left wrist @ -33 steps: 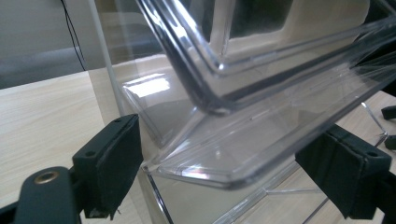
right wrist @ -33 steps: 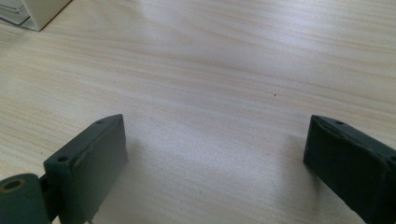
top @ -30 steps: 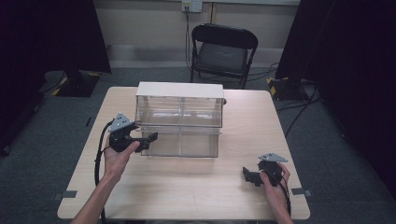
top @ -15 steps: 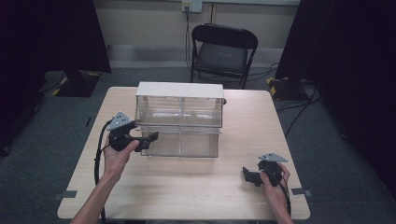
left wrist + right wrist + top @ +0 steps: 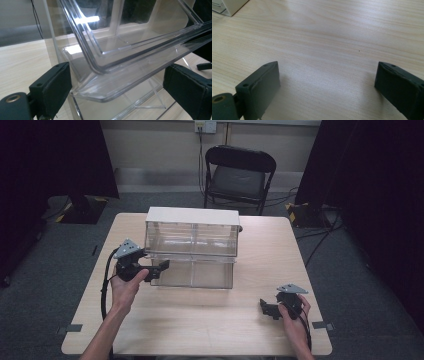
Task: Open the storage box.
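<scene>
A clear plastic drawer cabinet (image 5: 192,237) with a white top stands in the middle of the wooden table (image 5: 200,325). Its lower drawer (image 5: 197,274) is pulled out toward me. My left gripper (image 5: 159,268) is at the drawer's left front corner, open, with its jaws on either side of the drawer's clear front lip (image 5: 110,85). My right gripper (image 5: 266,309) rests low over bare table near the front right, open, with nothing between its jaws, as the right gripper view's table surface (image 5: 329,50) shows.
A black folding chair (image 5: 239,175) stands behind the table's far edge. Cables (image 5: 320,227) trail on the grey carpet at the right. A corner of the cabinet's white base (image 5: 227,6) sits at the top left of the right gripper view.
</scene>
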{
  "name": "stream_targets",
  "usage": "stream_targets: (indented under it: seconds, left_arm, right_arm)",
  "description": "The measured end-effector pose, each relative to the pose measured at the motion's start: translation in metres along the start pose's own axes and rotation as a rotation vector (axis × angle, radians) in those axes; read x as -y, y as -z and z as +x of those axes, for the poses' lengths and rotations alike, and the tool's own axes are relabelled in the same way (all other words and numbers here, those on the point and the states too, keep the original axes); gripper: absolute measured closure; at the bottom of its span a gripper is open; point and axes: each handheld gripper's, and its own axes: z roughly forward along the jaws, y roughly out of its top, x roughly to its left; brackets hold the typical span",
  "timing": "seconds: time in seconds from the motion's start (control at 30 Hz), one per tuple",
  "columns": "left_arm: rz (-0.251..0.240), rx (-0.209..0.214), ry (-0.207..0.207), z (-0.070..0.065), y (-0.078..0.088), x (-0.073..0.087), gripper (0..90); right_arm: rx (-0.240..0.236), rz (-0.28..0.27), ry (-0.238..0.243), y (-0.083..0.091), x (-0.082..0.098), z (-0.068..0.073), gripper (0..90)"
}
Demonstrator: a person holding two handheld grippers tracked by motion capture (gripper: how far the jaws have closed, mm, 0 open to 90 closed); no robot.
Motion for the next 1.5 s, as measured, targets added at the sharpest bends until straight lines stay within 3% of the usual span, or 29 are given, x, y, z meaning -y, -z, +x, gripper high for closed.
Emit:
stream_targets:
  seconds: [1.5]
  left_arm:
    - [-0.01, 0.004, 0.001, 0.0004, 0.0004, 0.0011, 9.0]
  right_arm:
    - [-0.005, -0.002, 0.007, -0.0002, 0.0, 0.0001, 5.3]
